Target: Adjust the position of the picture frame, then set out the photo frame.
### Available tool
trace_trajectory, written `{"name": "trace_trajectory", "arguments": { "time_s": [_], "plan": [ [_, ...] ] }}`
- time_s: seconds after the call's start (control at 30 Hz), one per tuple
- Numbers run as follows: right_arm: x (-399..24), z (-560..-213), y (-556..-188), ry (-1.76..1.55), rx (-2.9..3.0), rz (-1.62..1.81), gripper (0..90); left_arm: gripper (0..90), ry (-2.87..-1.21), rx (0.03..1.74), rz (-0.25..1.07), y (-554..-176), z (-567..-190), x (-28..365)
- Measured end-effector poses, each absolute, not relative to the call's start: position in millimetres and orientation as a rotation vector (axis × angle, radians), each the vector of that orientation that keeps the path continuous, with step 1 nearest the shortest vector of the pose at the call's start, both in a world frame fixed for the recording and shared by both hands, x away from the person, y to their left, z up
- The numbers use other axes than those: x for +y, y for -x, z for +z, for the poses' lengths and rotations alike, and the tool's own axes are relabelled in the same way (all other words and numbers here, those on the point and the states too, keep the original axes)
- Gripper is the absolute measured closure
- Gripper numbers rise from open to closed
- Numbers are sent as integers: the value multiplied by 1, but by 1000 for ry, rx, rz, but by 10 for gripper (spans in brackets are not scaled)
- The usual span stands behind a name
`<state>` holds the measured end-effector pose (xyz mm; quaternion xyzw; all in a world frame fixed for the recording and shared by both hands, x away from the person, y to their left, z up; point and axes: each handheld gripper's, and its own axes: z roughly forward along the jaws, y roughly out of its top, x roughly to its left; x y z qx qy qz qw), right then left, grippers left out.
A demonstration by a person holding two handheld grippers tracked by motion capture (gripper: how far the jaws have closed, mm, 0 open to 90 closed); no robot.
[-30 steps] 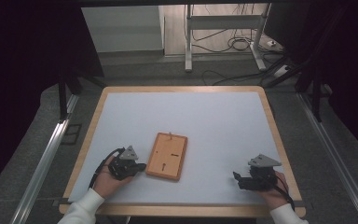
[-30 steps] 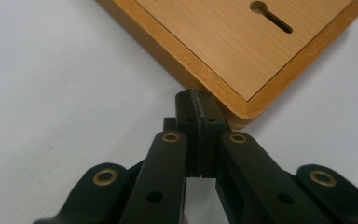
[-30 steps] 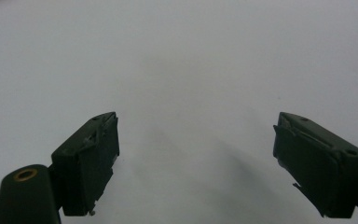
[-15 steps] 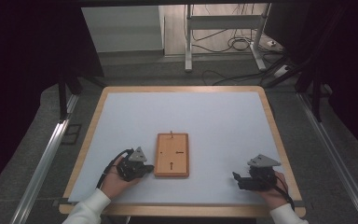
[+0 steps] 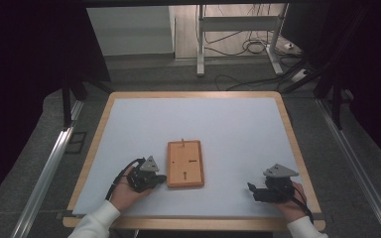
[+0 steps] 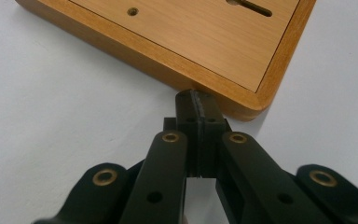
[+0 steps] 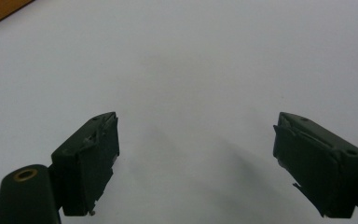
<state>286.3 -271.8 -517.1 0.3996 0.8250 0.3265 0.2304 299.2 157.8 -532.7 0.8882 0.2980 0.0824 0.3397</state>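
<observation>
Left gripper (image 6: 196,100): jaws pressed together, nothing between them; we see the closed tips touching the edge of the wooden board (image 6: 200,42) near its rounded corner.
Right gripper (image 7: 196,163): jaws spread wide over bare white table (image 7: 205,70), holding nothing.
Board position: in the high view the board (image 5: 185,163) lies flat a little below the middle of the table (image 5: 228,119), near the front edge.
Bearing: from the left gripper (image 5: 154,179) the board sits at about 2 o'clock, right against its tips; from the right gripper (image 5: 258,191) it lies toward 10 o'clock, well apart.
Long axis: runs 12 to 6, away from the person; a small peg stands at the 12 o'clock end.
Nearer hand: the left, by far.
Hand pose: left hand (image 5: 126,191) low on the table, gripper pointing toward 3 o'clock at the board's left side; right hand (image 5: 290,203) resting low, gripper aimed toward 9 o'clock.
Our judgement: any nudge to the board would come from the left tips pushing toward 3 o'clock.
</observation>
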Motion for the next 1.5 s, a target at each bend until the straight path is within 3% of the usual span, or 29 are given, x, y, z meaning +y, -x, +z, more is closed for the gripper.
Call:
{"name": "trace_trajectory", "arguments": {
  "time_s": [0.53, 0.63, 0.67, 0.77, 0.83, 1.1, 1.5],
  "plan": [
    [-266, -517, -292, -1074, 2283, 940, 146, 872, -2162, 859, 339, -299, -523, 193],
    [-263, -518, -295, -1063, 2290, 942, 146, 598, -2106, 910, 381, -298, -524, 200],
    [-262, -518, -296, -1057, 2294, 941, 146, 598, -2089, 928, 395, -297, -524, 203],
    [-257, -518, -296, -1032, 2310, 941, 146, 447, -2040, 975, 403, -295, -523, 209],
    [-256, -517, -295, -1022, 2308, 945, 146, 419, -2042, 974, 406, -295, -523, 210],
    [-255, -516, -294, -1014, 2304, 948, 146, 360, -2036, 974, 395, -298, -523, 210],
    [-249, -513, -285, -1002, 2311, 1009, 146, 343, -2025, 930, 343, -324, -516, 197]
  ]
}}
